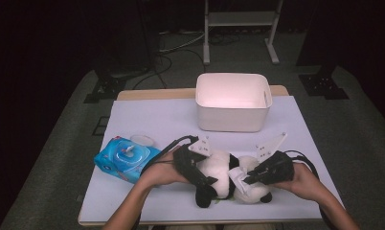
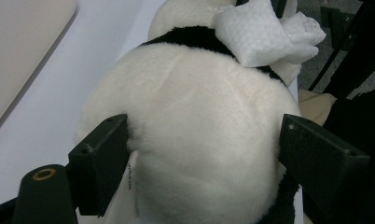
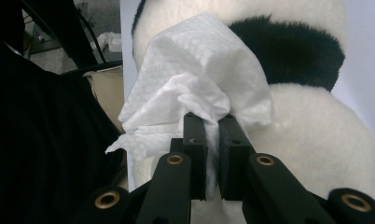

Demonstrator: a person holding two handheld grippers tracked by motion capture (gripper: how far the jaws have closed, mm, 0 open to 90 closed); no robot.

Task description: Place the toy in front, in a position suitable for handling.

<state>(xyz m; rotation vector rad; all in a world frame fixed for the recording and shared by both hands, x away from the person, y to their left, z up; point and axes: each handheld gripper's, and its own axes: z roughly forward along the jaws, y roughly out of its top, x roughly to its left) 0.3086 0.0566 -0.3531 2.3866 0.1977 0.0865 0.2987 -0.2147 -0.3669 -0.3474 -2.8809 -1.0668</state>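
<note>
While my left claw [image 2: 202,154] braces the plush black-and-white panda [image 2: 195,126] wide-jawed, my right claw [image 3: 212,135], pinched on the crumpled white wipe [image 3: 199,79], should rub lightly, cloth flat.

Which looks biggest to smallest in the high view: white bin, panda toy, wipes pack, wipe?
1. white bin
2. panda toy, though it lies nearer the camera, so the gap is unsure
3. wipes pack
4. wipe, partly hidden by the right gripper
</note>
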